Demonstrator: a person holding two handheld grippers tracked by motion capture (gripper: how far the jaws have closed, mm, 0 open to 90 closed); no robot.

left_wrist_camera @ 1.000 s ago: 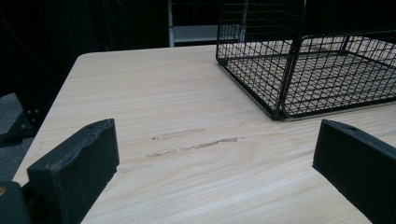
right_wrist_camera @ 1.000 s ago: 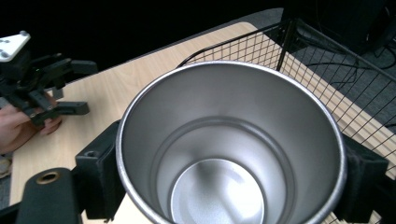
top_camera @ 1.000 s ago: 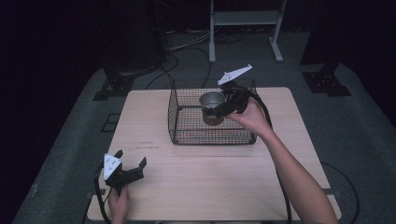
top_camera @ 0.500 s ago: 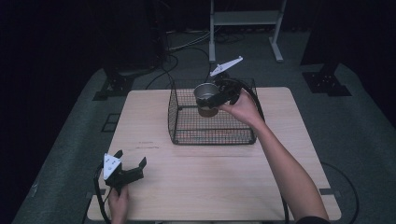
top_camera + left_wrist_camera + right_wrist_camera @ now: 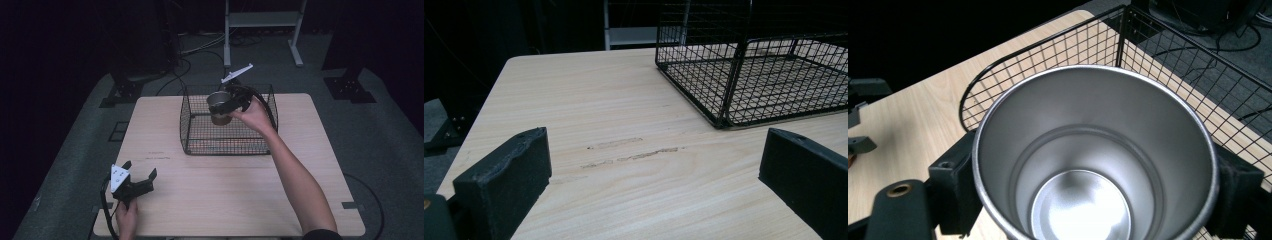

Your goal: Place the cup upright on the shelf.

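Cup, steel, clamped in right tongs above wire basket. Left tongs gape, empty, on pale wooden desk; dark room, grey floor.

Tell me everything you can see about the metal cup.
The metal cup is a plain, shiny steel tumbler, tapering to a round flat bottom, empty inside. The right gripper is shut on it, black fingers pressing opposite sides below the rim. It hangs roughly upright, mouth up, over the wire basket, inside its walls.

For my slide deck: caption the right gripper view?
Right gripper clamps an empty steel cup above the wire basket.
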